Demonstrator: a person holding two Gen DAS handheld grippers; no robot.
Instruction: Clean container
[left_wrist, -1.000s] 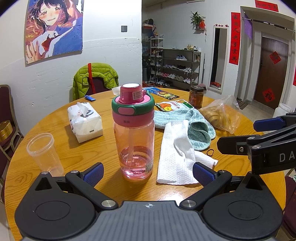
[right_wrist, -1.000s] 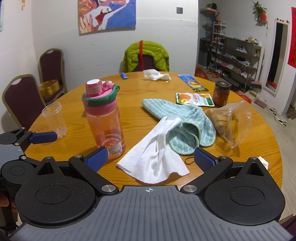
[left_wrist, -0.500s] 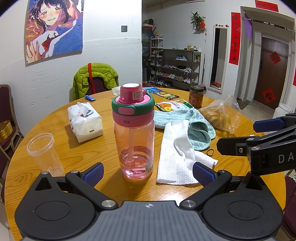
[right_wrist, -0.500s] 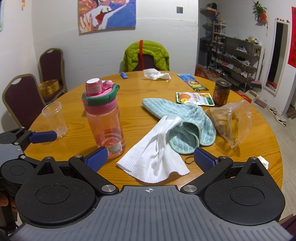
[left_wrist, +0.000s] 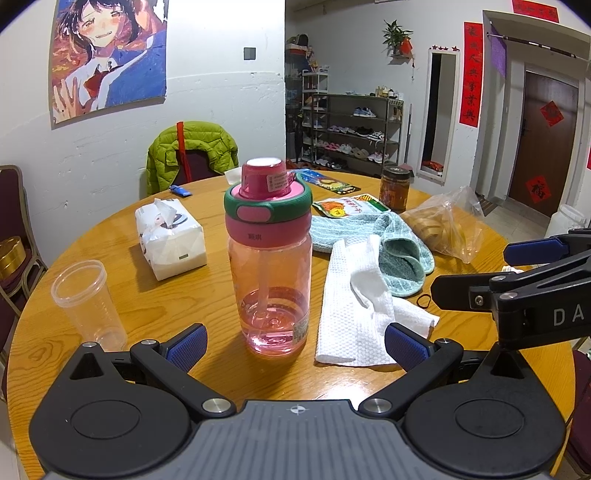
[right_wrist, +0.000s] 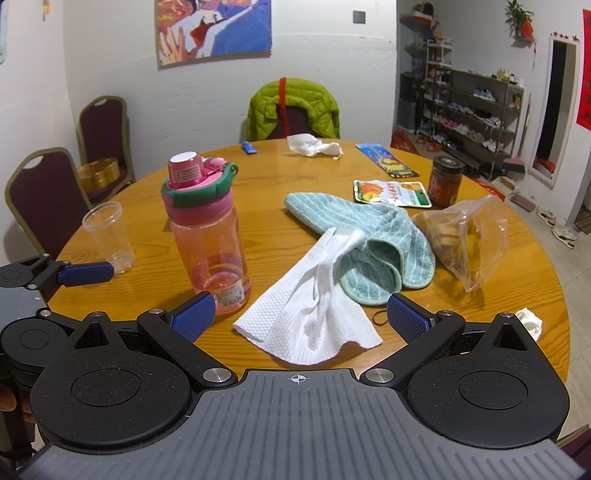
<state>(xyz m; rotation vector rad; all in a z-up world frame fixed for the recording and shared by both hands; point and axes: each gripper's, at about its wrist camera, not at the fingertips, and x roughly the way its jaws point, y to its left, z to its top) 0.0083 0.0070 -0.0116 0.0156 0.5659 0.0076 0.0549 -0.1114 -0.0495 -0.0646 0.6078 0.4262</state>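
Both grippers (left_wrist: 293, 341) (right_wrist: 301, 317) gape wide; pink bottle (left_wrist: 269, 258) holds little water, clear cup (left_wrist: 88, 304) empty.

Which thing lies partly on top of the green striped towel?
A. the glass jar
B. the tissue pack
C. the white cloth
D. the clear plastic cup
C: the white cloth drapes its upper end over the edge of the green towel; the other things stand apart from it.

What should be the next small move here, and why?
Probably ease the left tool forward so its open fingers pass around the pink bottle. The bottle stands upright, lid closed, centred just ahead of it; the right tool is open above the white cloth, holding nothing.
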